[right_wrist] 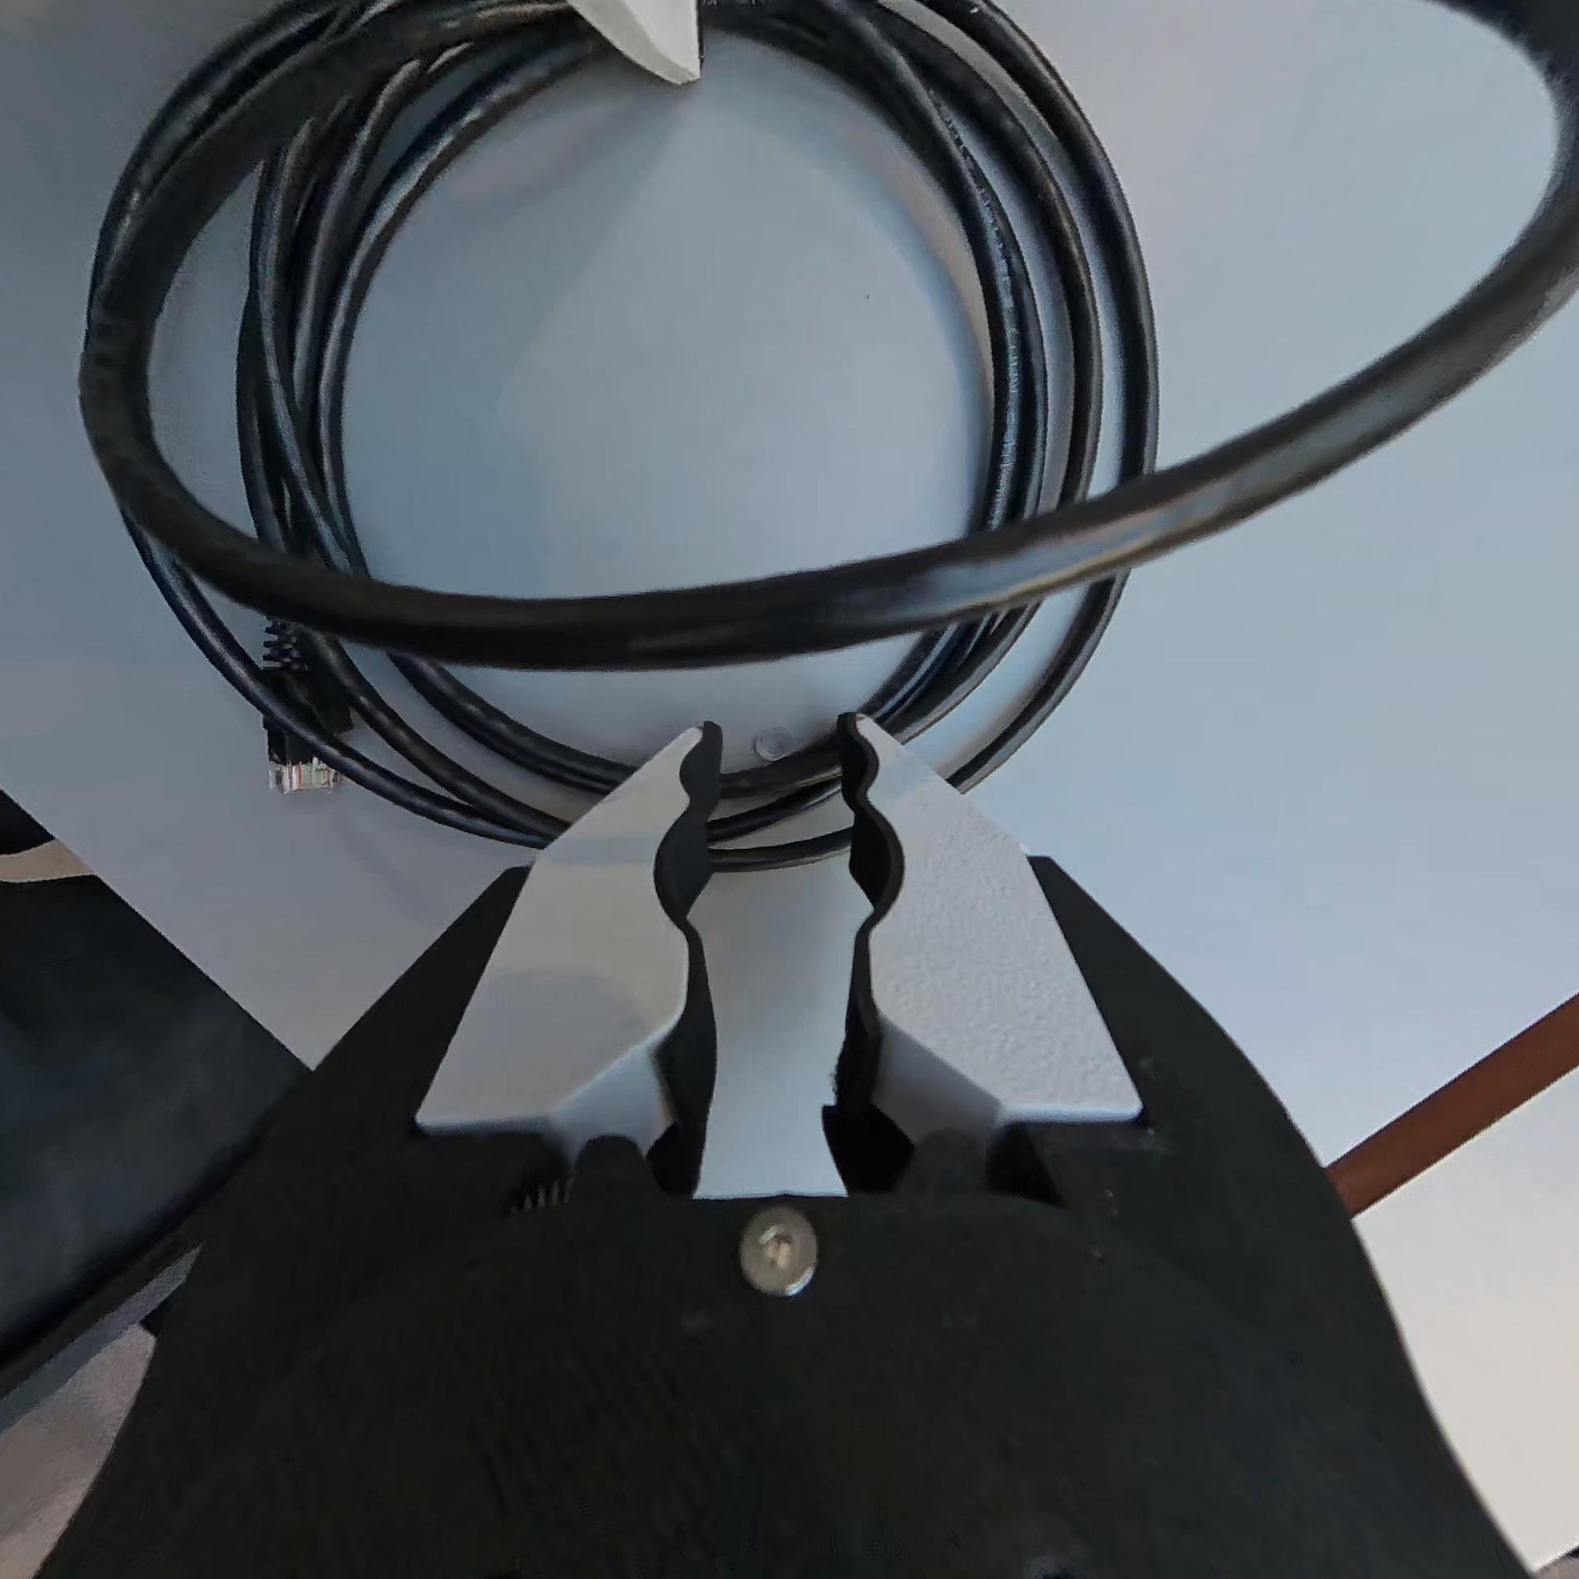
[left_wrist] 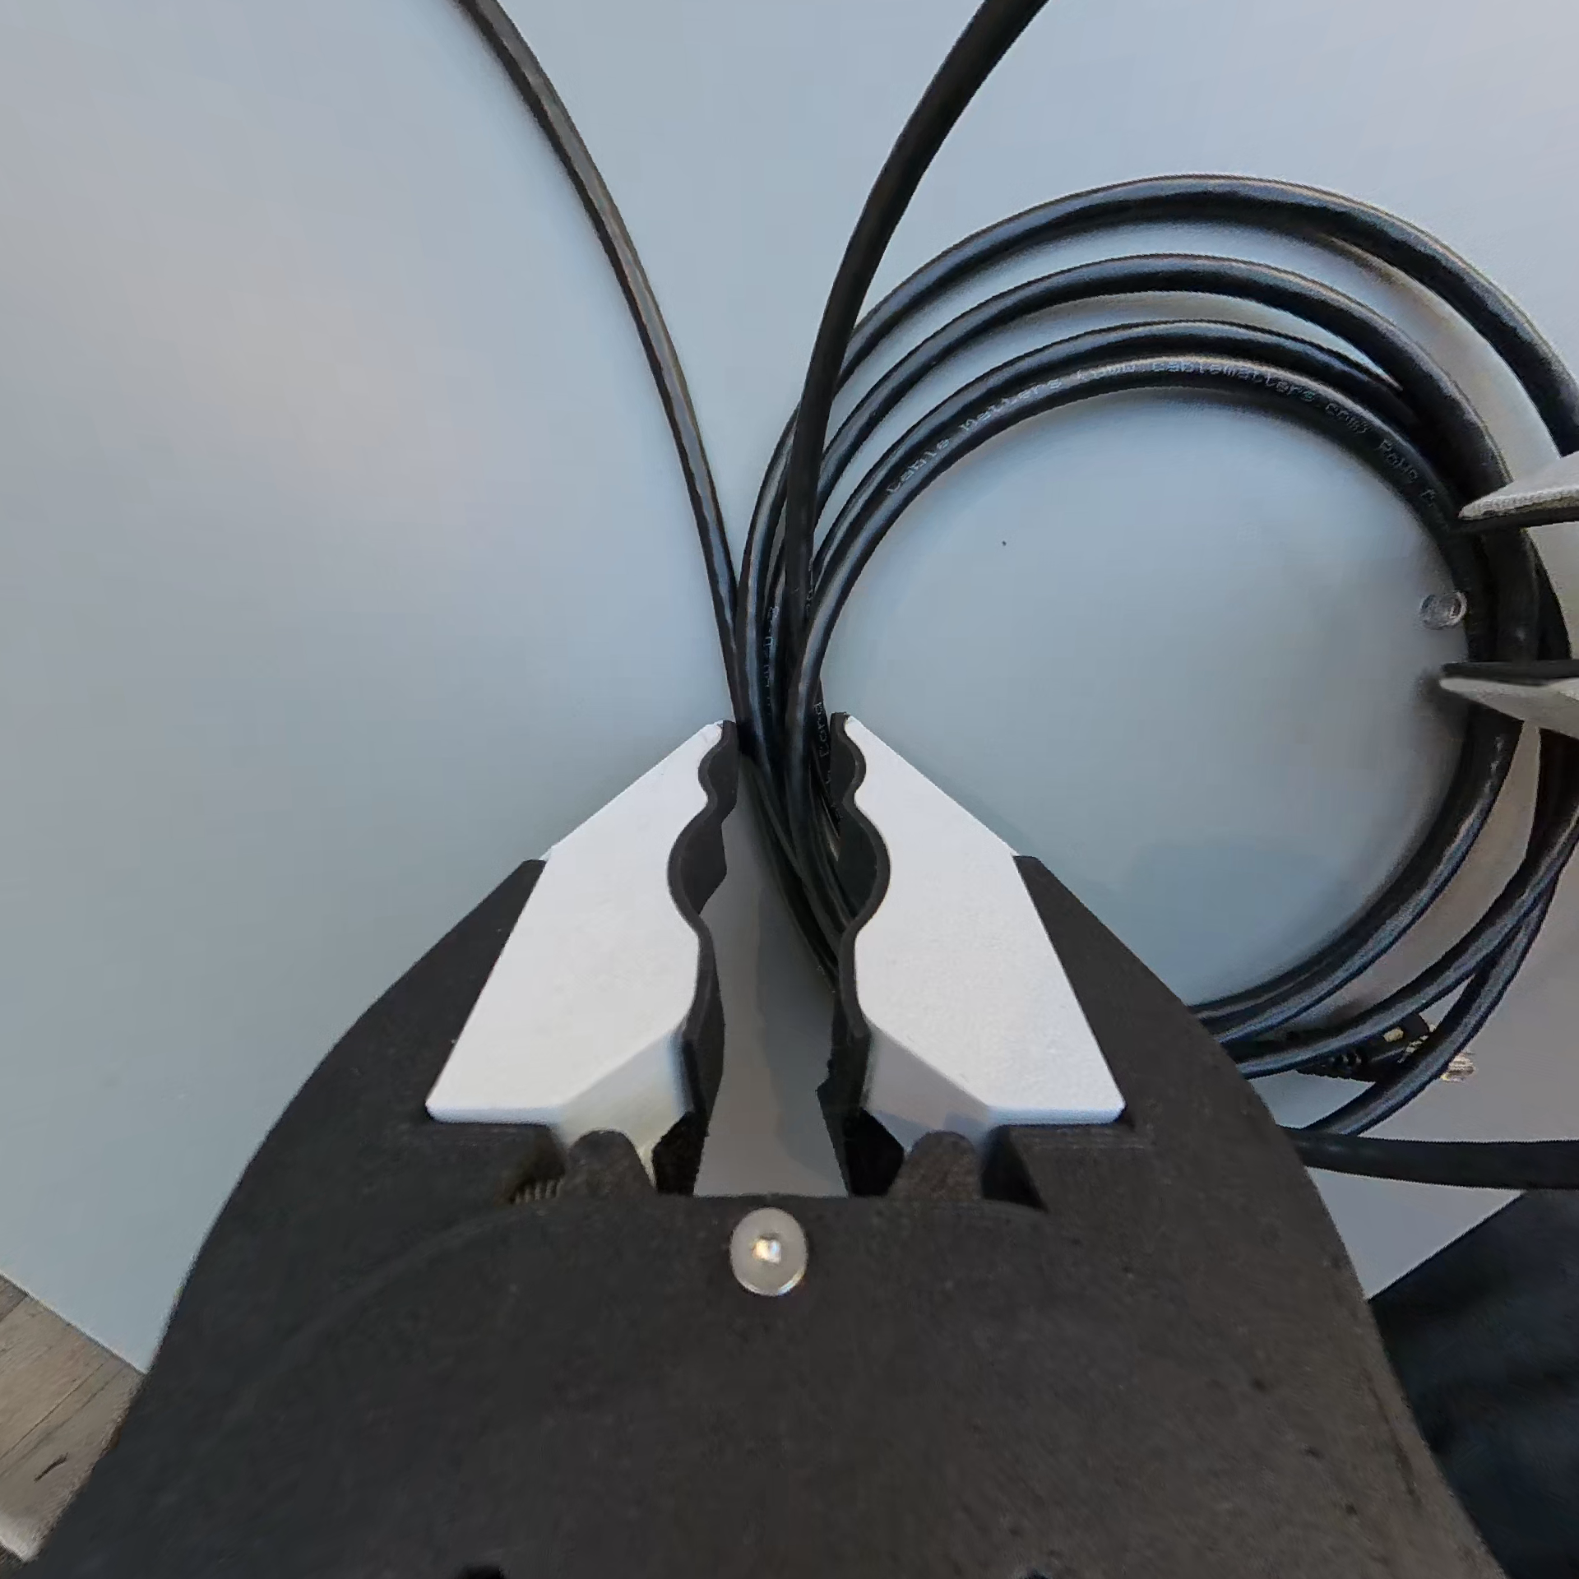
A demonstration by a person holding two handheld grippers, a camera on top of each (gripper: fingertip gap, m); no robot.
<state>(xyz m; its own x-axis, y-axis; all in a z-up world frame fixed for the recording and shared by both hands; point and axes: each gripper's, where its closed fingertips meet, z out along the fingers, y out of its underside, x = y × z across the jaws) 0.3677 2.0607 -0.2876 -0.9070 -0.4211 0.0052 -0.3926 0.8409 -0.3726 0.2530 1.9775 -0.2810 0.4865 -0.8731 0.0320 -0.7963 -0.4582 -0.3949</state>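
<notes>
- My left tool point(left_wrist: 790, 735): jaws narrowed around the bundled strands of the black cable point(left_wrist: 1111, 342), at the left side of the coil. Strands press the right pad; a small gap shows by the left pad. I read it as grasping the cable.
- Two strands rise from this grip and run out of the top of the left wrist view, one curving left, one right.
- My right tool point(right_wrist: 779, 735): jaws parted, straddling the near arc of the coil point(right_wrist: 1102, 359). Strands run across the gap near the tips. Whether the pads pinch them I cannot tell.
- In the left wrist view the right tool's fingertips point(left_wrist: 1521, 504) show at the right edge, one on each side of the coil.
- One loose loop point(right_wrist: 769, 615) sweeps blurred across the right wrist view, above the coil.
- A clear-tipped plug point(right_wrist: 299, 773) lies at the coil's left, on the tabletop point(right_wrist: 1282, 769).
- Coil lies flat on the pale grey tabletop, near its corner; a brown edge strip point(right_wrist: 1470, 1102) shows at right.
</notes>
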